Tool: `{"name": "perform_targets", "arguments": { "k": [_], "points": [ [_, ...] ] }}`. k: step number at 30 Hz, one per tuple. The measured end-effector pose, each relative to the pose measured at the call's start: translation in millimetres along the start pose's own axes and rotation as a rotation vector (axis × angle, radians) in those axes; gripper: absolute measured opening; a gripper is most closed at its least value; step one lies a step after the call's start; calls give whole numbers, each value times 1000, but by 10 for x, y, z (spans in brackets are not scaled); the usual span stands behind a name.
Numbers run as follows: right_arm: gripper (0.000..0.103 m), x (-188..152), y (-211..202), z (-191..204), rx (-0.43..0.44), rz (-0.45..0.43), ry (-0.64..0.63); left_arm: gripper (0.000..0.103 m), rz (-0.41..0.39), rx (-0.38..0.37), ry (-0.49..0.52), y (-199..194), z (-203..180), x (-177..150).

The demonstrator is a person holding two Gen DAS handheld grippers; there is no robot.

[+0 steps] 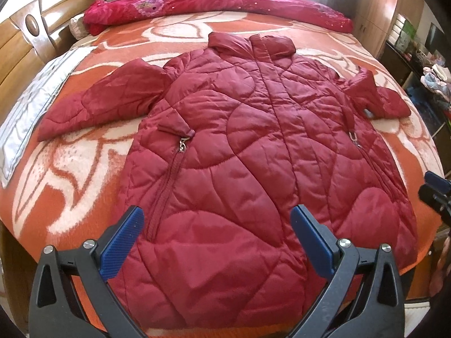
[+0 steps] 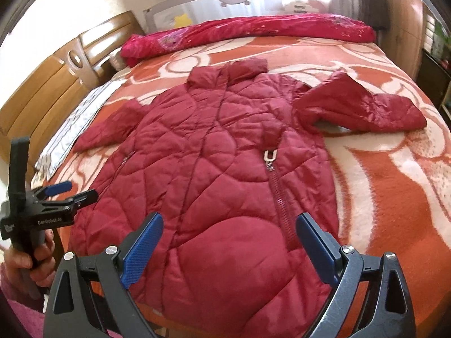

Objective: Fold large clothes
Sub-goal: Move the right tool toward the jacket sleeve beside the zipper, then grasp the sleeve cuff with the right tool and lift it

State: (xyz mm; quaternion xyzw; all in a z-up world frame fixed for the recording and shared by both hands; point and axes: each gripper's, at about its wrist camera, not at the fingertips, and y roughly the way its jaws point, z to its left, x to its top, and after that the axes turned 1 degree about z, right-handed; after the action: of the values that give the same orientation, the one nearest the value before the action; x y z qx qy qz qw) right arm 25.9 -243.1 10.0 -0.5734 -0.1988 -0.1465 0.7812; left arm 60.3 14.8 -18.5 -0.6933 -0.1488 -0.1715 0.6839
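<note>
Both claws, left claw (image 1: 215,222) and right claw (image 2: 229,229), hang wide and empty above the coat (image 1: 253,146); start with a sleeve (image 2: 363,107), folding it flat across the chest.

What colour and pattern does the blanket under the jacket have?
Orange with large cream swirls; the blanket under the red quilted jacket shows best in the right wrist view.

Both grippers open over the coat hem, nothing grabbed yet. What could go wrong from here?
1. The coat is puffy and shiny; a shallow pinch by the left gripper or right gripper may slip off.
2. The hem lies at the bed's near edge, so a pull could drag the coat off the blanket.
3. The metal zipper pulls could snag a finger during the fold.
</note>
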Motion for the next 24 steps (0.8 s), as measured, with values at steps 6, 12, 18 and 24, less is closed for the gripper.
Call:
{"name": "perform_targets", "arguments": {
  "k": [6, 12, 18, 24],
  "points": [
    [95, 156, 43, -395, -32, -28, 52, 103, 37, 1, 11, 170, 4, 123],
    [95, 325, 74, -964, -91, -69, 144, 103, 41, -1, 18, 284, -31, 257],
    [90, 496, 164, -1505, -144, -98, 205, 103, 18, 6, 30, 322, -53, 386],
    [77, 643, 364, -2158, -135, -120, 335, 103, 29, -1, 9, 430, -43, 466]
  ]
}}
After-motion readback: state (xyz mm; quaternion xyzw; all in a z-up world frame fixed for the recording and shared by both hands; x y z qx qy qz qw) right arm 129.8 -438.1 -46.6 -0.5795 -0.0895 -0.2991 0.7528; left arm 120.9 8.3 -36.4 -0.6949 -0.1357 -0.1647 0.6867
